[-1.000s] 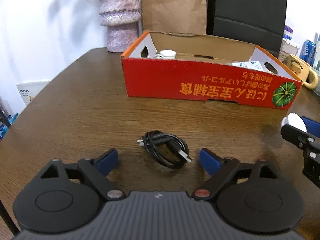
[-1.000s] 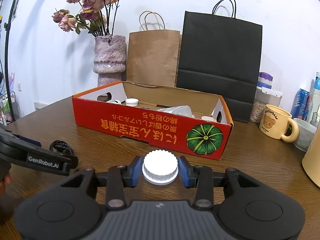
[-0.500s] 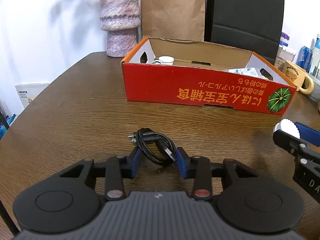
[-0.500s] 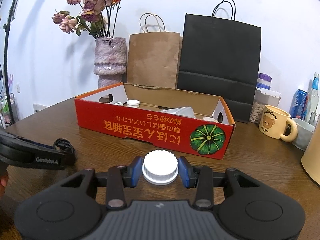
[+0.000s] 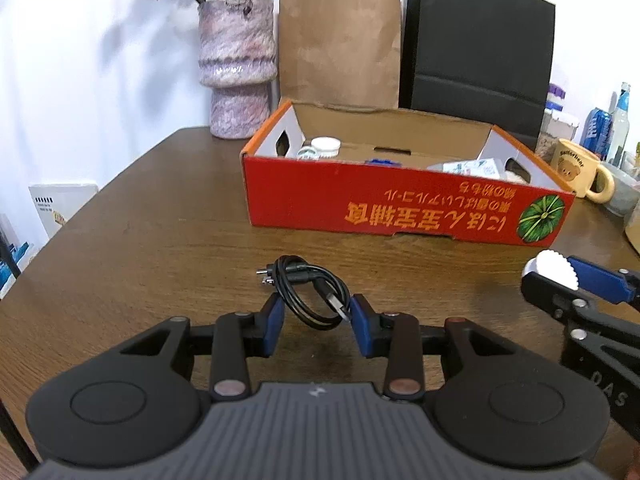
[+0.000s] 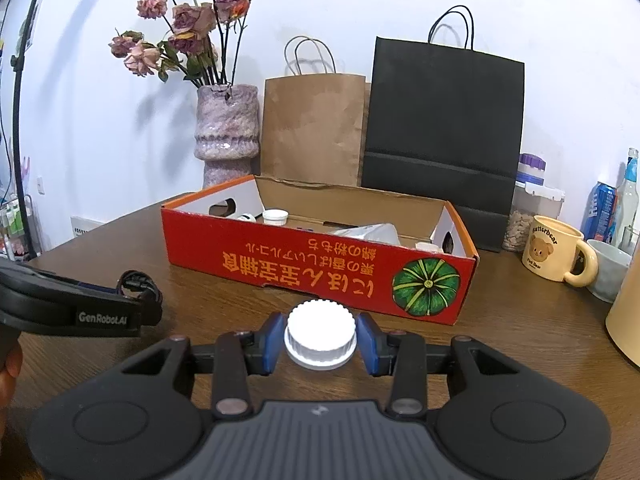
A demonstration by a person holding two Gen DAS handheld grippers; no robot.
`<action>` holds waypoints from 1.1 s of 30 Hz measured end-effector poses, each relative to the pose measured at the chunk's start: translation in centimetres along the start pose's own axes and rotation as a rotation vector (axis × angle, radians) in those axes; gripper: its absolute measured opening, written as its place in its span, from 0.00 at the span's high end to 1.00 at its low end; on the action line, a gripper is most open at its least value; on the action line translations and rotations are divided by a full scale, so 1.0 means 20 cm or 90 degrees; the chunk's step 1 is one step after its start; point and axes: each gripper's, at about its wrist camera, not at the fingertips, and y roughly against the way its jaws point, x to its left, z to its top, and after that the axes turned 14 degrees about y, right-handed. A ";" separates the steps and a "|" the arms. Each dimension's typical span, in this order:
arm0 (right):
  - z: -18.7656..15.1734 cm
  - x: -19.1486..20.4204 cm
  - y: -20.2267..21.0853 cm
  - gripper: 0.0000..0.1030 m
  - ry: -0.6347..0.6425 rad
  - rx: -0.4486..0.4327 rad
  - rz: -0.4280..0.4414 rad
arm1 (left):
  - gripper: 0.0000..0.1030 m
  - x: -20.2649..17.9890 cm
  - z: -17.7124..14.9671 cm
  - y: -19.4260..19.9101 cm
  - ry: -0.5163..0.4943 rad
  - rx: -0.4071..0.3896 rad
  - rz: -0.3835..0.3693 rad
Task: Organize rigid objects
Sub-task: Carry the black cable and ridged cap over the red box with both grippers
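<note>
A coiled black USB cable (image 5: 310, 294) sits between the blue pads of my left gripper (image 5: 317, 322), which is shut on it; most of the coil sticks out ahead of the pads over the wooden table. From the right wrist view the cable (image 6: 138, 282) shows at the tip of the left gripper (image 6: 148, 308). My right gripper (image 6: 320, 340) is shut on a white ribbed bottle cap (image 6: 320, 332), also seen from the left as the cap (image 5: 554, 268). Just behind both stands the red cardboard box (image 5: 400, 208), open-topped, with white caps and a packet inside.
A purple vase (image 6: 226, 128) with dried roses, a brown paper bag (image 6: 312, 128) and a black bag (image 6: 440, 136) line the back behind the box (image 6: 312, 264). A yellow bear mug (image 6: 554, 248), a bowl and bottles crowd the right edge.
The left jaws went from wide open around the cable to shut on it, and the left view tipped slightly upward. The right gripper kept still with the cap.
</note>
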 end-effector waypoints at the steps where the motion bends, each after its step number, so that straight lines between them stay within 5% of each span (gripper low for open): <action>1: 0.00 0.00 0.00 0.62 0.000 -0.002 0.001 | 0.64 -0.01 0.00 0.02 -0.002 -0.005 -0.005; 13: 0.14 -0.02 0.03 0.62 -0.003 -0.038 -0.001 | 0.64 -0.08 0.11 0.14 -0.021 -0.061 -0.033; 33: 0.34 -0.14 -0.12 0.62 -0.021 -0.064 -0.028 | 0.64 -0.22 0.32 0.04 0.004 -0.109 -0.047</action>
